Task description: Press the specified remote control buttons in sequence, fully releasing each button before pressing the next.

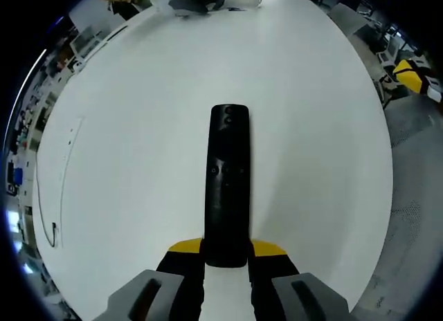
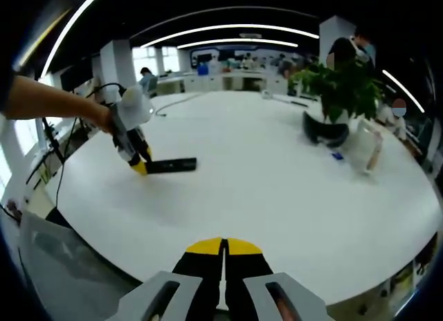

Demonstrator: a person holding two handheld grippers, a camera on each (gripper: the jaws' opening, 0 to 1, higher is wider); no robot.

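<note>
In the left gripper view, the left gripper (image 1: 226, 257) has its yellow-tipped jaws pinching the near end of the black remote control (image 1: 228, 184), which lies flat on the white counter (image 1: 124, 169), well in from its edges, buttons up. In the right gripper view, the right gripper (image 2: 223, 246) hovers over the counter's near edge, jaws pressed together with nothing between them. Farther off, a potted plant (image 2: 332, 93) stands near the counter's far right edge.
</note>
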